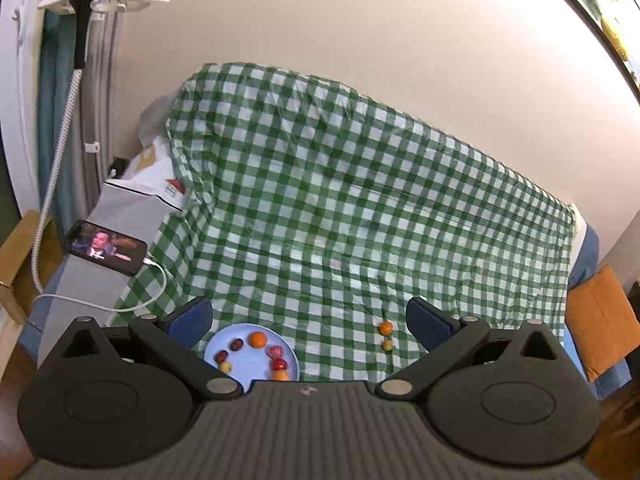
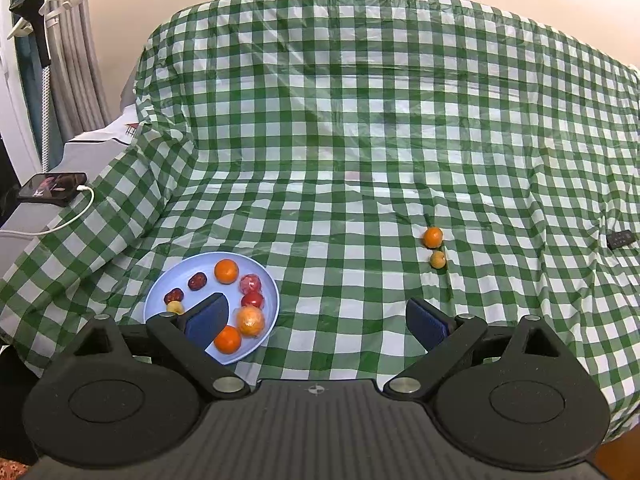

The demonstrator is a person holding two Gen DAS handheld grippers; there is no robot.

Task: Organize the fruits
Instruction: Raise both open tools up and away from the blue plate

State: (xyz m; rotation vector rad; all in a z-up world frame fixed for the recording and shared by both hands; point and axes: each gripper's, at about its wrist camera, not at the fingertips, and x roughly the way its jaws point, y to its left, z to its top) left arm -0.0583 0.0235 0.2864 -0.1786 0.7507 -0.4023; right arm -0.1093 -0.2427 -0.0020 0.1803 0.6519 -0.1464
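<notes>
A pale blue plate [image 2: 264, 286] [image 1: 240, 330] lies on the green checked cloth and holds several small fruits: oranges, red fruits, two dark red dates [image 2: 197, 281] and a small yellow one. Two loose fruits lie to the right on the cloth, an orange [image 2: 433, 237] [image 1: 385, 328] with a small yellow fruit [image 2: 438, 259] [image 1: 387, 345] just in front of it. My right gripper [image 2: 316, 322] hangs open over the cloth, its left finger above the plate, nothing between the fingers. My left gripper [image 1: 308, 320] is open too, higher and farther back, empty.
The checked cloth [image 2: 360, 120] covers a sofa-like seat and backrest. A phone [image 1: 106, 247] on a charging cable rests on a grey ledge at left, near a garment steamer [image 1: 80, 8]. An orange cushion [image 1: 604, 320] sits at the right. A small dark remote [image 2: 620, 239] lies at far right.
</notes>
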